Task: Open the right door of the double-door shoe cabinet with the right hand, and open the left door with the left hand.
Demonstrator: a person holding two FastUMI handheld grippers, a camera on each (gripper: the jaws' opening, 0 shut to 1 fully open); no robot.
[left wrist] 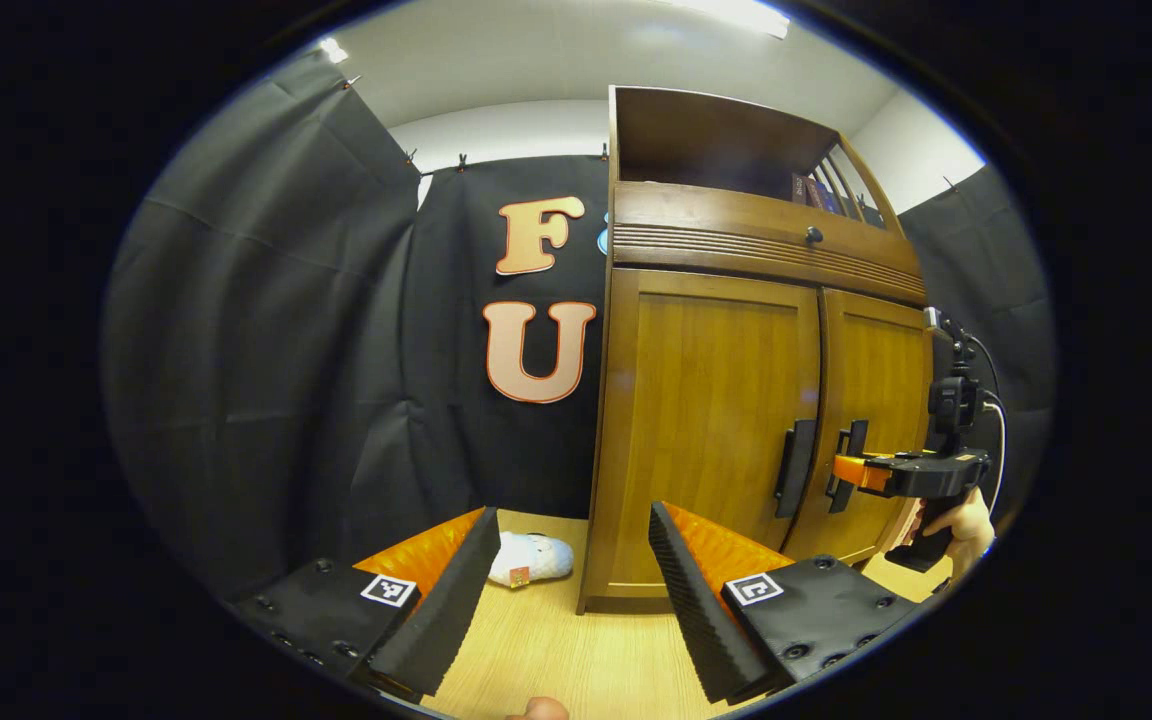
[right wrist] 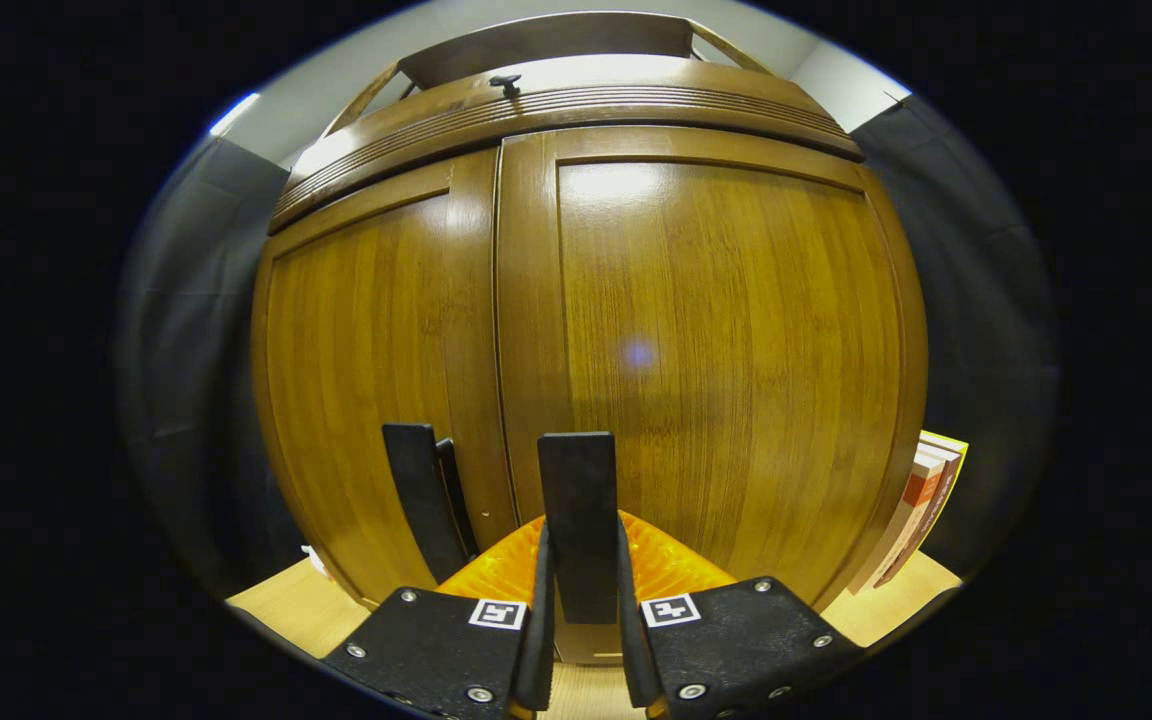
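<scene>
My right gripper pinches the right door handle of the shoe cabinet, both fingers pressed on its sides. The left door handle stands just beside it, untouched. My left gripper hangs spread wide, well apart from the closed left door, above the wooden floor.

Ceiling light above the cabinet lit both views brightly; glare sheened its right door, and fisheye bowed its edges.
</scene>
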